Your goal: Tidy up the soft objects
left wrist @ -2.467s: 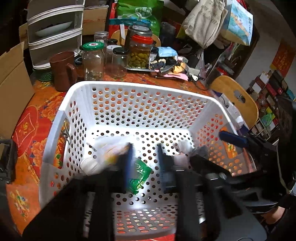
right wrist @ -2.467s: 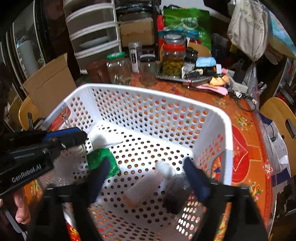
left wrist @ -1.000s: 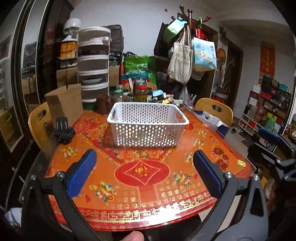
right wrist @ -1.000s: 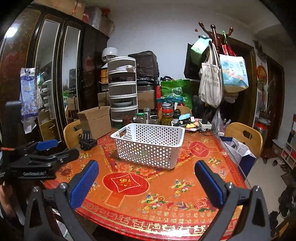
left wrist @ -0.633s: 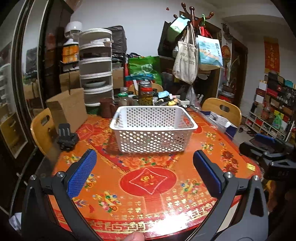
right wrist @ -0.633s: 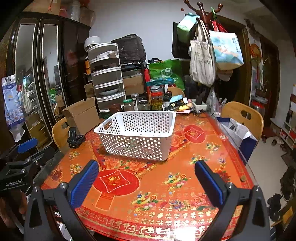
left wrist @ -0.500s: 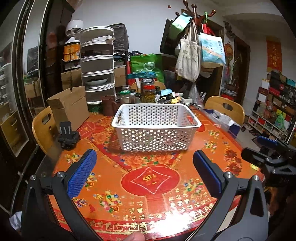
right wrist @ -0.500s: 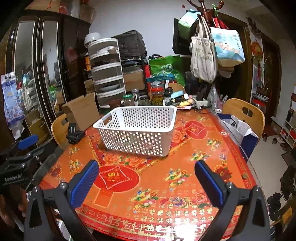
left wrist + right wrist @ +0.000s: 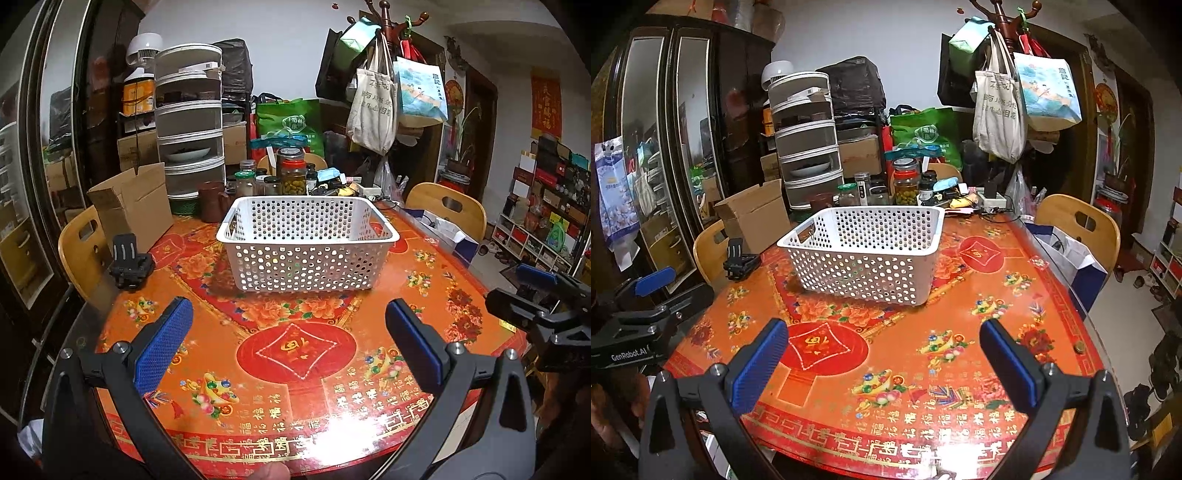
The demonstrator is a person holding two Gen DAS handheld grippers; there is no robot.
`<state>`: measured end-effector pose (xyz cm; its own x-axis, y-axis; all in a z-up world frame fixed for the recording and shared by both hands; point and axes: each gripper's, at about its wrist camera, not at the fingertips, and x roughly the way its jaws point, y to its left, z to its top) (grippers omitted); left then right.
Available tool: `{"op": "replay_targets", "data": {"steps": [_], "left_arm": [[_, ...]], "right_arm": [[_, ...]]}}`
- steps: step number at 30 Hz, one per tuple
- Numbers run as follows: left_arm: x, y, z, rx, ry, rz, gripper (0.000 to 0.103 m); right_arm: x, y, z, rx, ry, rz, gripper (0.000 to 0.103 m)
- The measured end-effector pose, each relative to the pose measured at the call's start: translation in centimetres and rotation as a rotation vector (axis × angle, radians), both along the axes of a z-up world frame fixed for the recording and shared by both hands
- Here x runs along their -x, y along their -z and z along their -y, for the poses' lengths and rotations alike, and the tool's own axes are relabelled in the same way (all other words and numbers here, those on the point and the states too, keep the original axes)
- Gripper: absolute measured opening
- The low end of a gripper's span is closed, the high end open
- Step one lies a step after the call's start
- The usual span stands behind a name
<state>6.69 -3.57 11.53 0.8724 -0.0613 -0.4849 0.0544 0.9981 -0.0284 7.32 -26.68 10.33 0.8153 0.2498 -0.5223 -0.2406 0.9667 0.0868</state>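
Right wrist: "GenRobot.AI" on left hand-held gripper (image 9: 646,291)

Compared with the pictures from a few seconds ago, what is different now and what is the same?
Both hand-held grippers have pulled up and back out of the white basket: the left hand-held gripper and right hand-held gripper now hover open and empty over the near edge of the red table. The basket stayed in place on the table, as did the jars behind it.
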Motion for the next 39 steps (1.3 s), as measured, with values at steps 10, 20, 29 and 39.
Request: {"op": "replay_targets", "data": {"steps": [10,20,29,39], "left_arm": [[0.19,0.3,-0.28,0.001,-0.004,-0.005,0.103],[0.18,0.46,-0.12,0.004,0.003,-0.013,0.103],[0.2,0.55,-0.12,0.004,0.006,-0.016,0.103],[0.22,0.89,0.06,0.003,0.011,-0.02,0.103]], "right_arm": [[0.01,0.09,-0.1,0.001,-0.006,-0.004,0.103],[0.06,0.23,-0.27,0.001,-0.009,-0.008,0.103],[0.05,0.23,-0.26,0.002,-0.01,-0.008,0.103],[0.09,0.27,-0.32,0.001,-0.009,-0.008,0.103]]}}
